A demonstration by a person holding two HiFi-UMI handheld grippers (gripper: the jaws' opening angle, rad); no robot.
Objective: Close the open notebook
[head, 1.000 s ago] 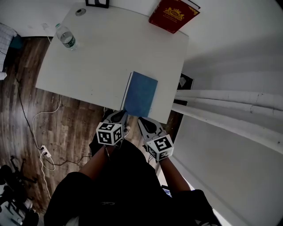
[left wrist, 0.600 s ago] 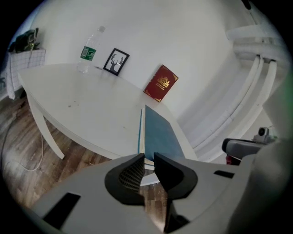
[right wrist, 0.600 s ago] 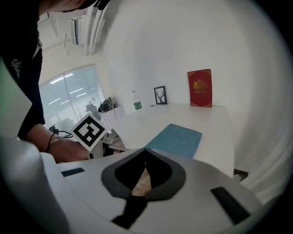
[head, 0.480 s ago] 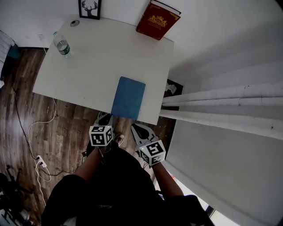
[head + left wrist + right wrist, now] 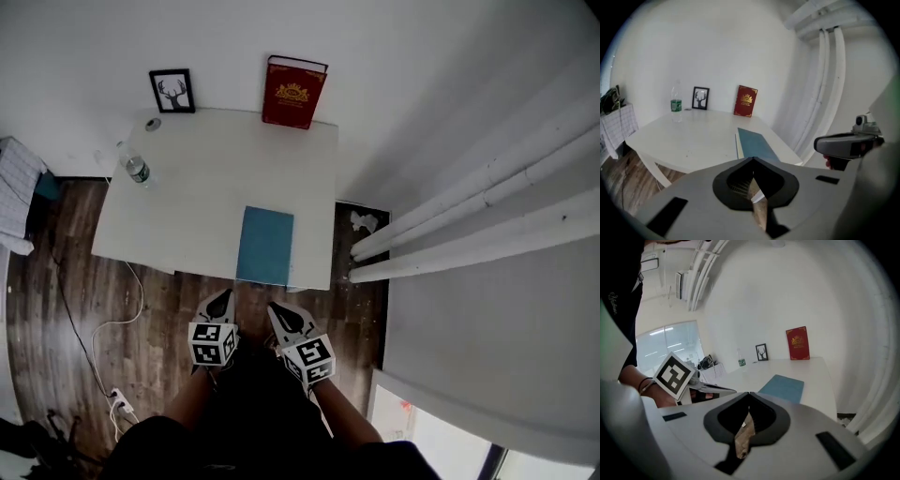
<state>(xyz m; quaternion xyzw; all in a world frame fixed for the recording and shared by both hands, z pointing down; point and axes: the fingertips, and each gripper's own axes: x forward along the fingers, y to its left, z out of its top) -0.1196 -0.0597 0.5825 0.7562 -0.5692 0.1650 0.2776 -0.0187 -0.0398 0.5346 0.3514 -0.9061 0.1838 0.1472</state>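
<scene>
The notebook point(image 5: 264, 246) lies shut on the white table point(image 5: 187, 206), blue cover up, near the front edge. It also shows in the left gripper view point(image 5: 757, 144) and the right gripper view point(image 5: 783, 386). Both grippers hang short of the table, over the wooden floor, pointing at the notebook without touching it. My left gripper point(image 5: 223, 296) has its jaws closing down to tips that meet, with nothing between them point(image 5: 752, 160). My right gripper point(image 5: 276, 310) is shut and empty as well point(image 5: 748, 394).
A red book point(image 5: 293, 92) and a small framed deer picture point(image 5: 172, 91) lean against the wall at the table's back. A water bottle point(image 5: 137, 170) stands at the back left. White pipes point(image 5: 469, 206) run along the wall on the right; a cable point(image 5: 94, 328) trails across the floor.
Both grippers have drawn back from the notebook's near edge and risen, now off the table over the floor. The notebook stays flat and shut.
</scene>
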